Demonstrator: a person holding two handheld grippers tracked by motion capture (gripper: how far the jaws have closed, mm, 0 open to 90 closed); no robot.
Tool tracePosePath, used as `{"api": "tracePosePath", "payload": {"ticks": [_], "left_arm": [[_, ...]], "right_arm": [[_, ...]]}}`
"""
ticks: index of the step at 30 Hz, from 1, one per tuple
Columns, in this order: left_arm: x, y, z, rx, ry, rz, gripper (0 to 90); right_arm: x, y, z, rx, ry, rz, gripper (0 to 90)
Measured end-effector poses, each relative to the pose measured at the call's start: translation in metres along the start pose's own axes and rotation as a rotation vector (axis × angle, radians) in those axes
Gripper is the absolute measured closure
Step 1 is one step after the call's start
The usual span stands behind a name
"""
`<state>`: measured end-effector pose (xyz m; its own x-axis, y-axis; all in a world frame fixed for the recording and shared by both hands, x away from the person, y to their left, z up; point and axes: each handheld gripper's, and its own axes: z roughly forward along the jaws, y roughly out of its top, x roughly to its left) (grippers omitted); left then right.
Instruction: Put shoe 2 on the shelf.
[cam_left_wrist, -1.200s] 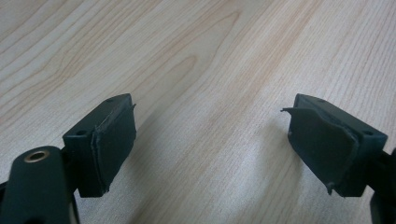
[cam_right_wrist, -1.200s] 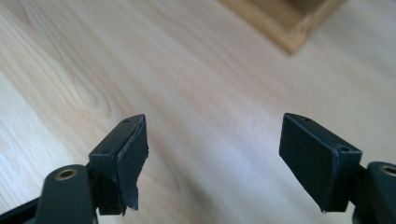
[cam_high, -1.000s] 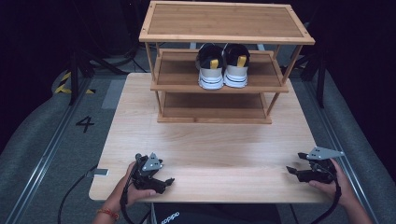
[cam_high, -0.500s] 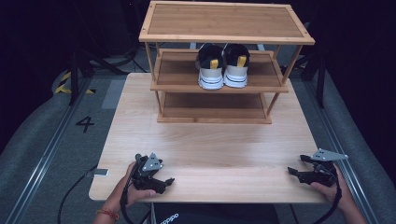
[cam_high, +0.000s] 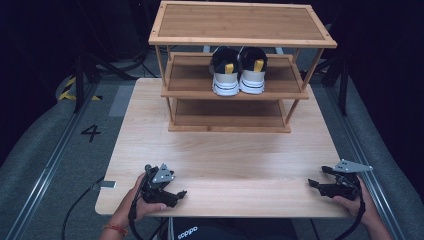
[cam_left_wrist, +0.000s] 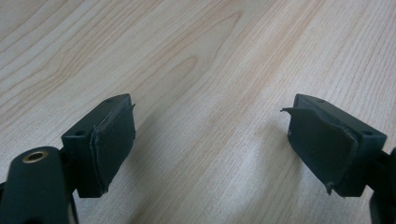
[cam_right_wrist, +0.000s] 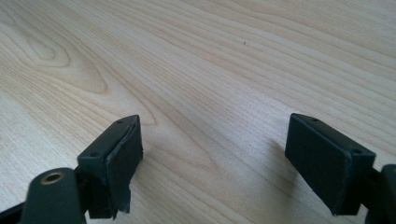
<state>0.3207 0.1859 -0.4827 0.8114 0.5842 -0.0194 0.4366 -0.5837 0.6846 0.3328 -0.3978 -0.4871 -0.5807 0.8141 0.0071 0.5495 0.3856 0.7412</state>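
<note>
Left tongs (cam_high: 177, 192): lay at the near left edge of the worktop (cam_high: 225, 155), held in the person's left hand (cam_high: 137, 202); jaws stood wide apart with nothing between them, bare wood grain showing in the gap in the left gripper view (cam_left_wrist: 210, 140); pad on the right jaw torn and curling at its edge.

Right tongs (cam_high: 316, 184): sat at the near right edge of the worktop, gripped by the right hand (cam_high: 352, 202); grey three-cornered plate on top; jaws likewise spread wide and empty over bare wood in the right gripper view (cam_right_wrist: 212, 154).

The two sets of tongs were well apart from each other, one at each near corner.

Shoe rack (cam_high: 240, 37): wooden, three tiers, stood at the far side of the worktop, well apart from both tongs.

Pair of sneakers (cam_high: 238, 70): black and white with yellow heel tabs, side by side on the middle shelf, heels facing the person
</note>
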Motion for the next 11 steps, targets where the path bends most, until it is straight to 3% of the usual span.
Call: {"api": "tracePosePath", "payload": {"ticks": [11], "left_arm": [[-0.0002, 0.0001, 0.0002, -0.001, 0.001, -0.002, 15.5]], "right_arm": [[-0.0001, 0.0, 0.0, 0.0, 0.0, 0.0, 19.6]]}}
